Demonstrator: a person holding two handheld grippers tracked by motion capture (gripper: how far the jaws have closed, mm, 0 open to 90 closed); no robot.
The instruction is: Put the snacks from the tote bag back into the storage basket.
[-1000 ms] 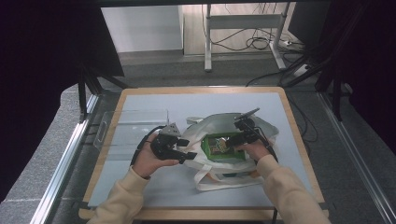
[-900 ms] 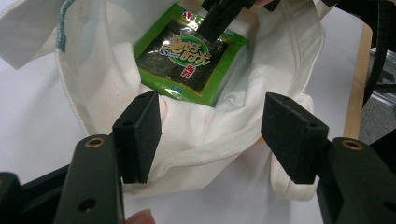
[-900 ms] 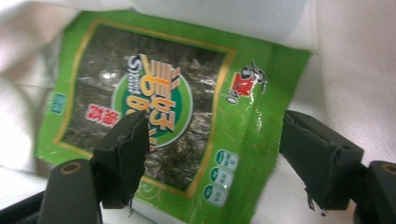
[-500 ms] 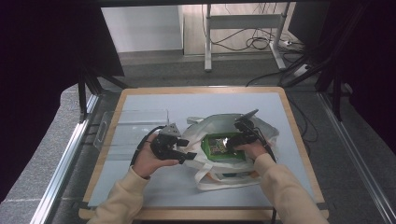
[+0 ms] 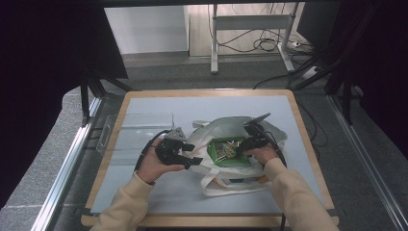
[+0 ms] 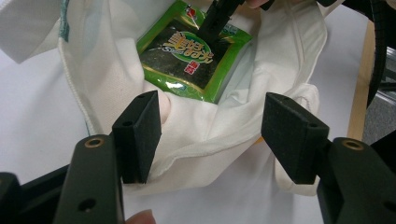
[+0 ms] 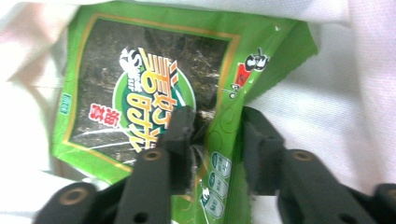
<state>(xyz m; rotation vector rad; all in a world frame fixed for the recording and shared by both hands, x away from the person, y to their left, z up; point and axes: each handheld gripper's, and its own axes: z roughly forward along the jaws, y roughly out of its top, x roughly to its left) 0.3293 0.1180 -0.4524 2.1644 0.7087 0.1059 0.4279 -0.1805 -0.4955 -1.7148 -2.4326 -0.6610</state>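
Observation:
A white cloth bag [image 5: 219, 129] lies open in the middle of the table. Inside it lies a green seaweed snack packet [image 5: 226, 150], face up. My right gripper [image 7: 215, 130] reaches into the bag from the right. Its jaws have just been closing and now pinch a crumpled fold of the packet [image 7: 140, 84] between the pads. My left gripper [image 6: 210, 135] stands at the bag's left rim [image 6: 201, 140] with its jaws wide. The cloth runs between them, and the left finger [image 6: 140, 135] is tucked against a fold. Beyond the rim lie the packet [image 6: 187, 65] and the other gripper.
A clear plastic tray [image 5: 134, 130] rests on the pale table mat [image 5: 192, 103] left of the bag. The bag's handles [image 5: 216, 185] trail toward the front edge. The wooden table border [image 5: 308, 144] runs close on the right.
The right gripper's jaws have come together on the green packet inside the bag. Both hands stay about where they were, and the left gripper is unchanged.

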